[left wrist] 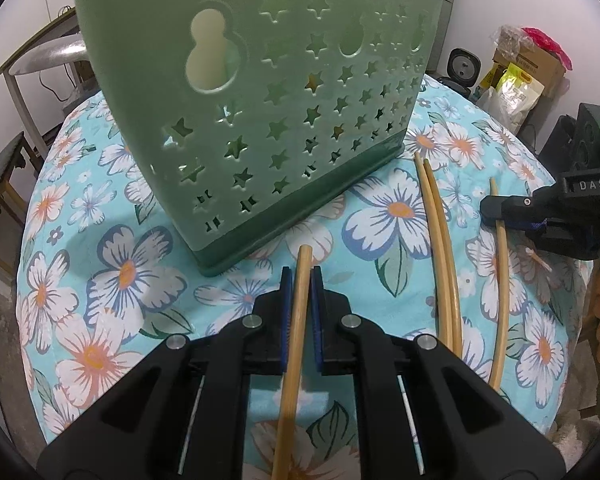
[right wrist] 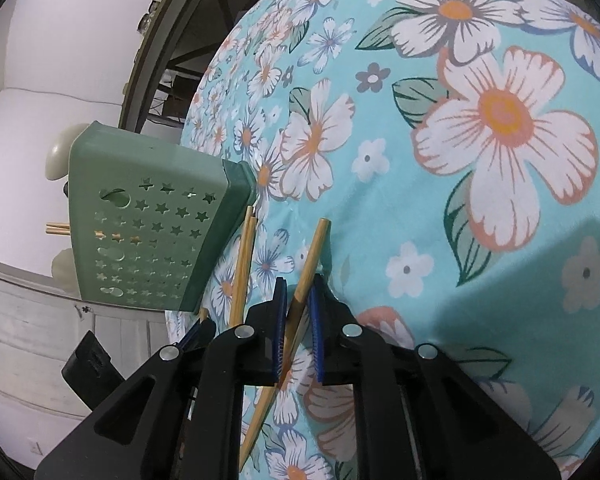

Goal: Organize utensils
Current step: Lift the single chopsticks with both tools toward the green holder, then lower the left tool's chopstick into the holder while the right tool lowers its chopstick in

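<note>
Evidently the sorting is under way but not finished. In the left wrist view the left gripper (left wrist: 301,280) is clenched on a single bamboo chopstick (left wrist: 296,320), which passes between its blue pads and points toward the near bottom corner of the green utensil holder (left wrist: 260,100). The right gripper (right wrist: 299,292) is likewise clamped on one chopstick (right wrist: 310,256), whose tip is raised over the floral tablecloth (right wrist: 480,120) just beside the holder's base.

Two more chopsticks (left wrist: 440,248) are seen lying together on the cloth between the two grippers, their far tips close to the holder's bottom right corner. At least four sticks are therefore judged still to be put away: the two held and the two lying loose.

The holder is a perforated plastic box with star-shaped cutouts, standing upright toward the far edge of the table. From the right wrist view, the ends of two chopsticks (right wrist: 56,229) are seen projecting from its open top, and pale rounded handles (right wrist: 58,156), possibly of spoons, show there too. Its inner compartments cannot be made out, so which section holds what cannot be told.
</note>
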The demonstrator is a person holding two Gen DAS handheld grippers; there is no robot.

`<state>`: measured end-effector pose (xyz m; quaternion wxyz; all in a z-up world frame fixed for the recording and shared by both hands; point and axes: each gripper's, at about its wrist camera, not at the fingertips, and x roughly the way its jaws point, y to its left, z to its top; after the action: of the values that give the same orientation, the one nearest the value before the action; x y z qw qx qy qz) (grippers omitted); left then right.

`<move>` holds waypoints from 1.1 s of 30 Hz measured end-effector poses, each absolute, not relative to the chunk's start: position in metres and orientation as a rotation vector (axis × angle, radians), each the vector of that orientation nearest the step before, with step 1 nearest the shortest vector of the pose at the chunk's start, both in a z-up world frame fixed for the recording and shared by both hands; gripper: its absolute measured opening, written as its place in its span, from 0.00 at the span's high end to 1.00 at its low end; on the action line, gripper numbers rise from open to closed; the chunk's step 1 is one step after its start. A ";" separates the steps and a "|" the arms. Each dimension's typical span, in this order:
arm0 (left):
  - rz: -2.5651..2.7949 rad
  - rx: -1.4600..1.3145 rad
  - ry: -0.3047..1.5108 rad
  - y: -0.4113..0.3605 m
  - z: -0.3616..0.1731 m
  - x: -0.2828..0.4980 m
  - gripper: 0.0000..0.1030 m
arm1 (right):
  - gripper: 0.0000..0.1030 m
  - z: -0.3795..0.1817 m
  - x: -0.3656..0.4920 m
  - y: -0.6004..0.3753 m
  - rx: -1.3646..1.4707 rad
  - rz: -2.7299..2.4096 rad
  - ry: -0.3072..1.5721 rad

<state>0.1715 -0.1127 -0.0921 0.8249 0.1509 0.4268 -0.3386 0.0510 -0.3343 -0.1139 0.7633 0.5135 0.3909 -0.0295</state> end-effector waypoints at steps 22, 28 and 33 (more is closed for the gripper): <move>-0.681 0.349 0.816 -0.108 -0.042 0.154 0.94 | 0.91 -0.043 0.041 -0.326 0.945 0.007 0.742; -0.682 0.354 0.788 -0.106 -0.031 0.145 0.94 | 0.91 -0.038 0.040 -0.322 0.946 0.028 0.729; -0.688 0.348 0.780 -0.106 -0.025 0.140 0.94 | 0.92 -0.032 0.036 -0.321 0.930 0.032 0.716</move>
<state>0.1401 -0.1065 -0.0251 0.8534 0.1652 0.3706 -0.3272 0.0362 -0.3208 -0.0324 0.8324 0.4389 0.3379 0.0149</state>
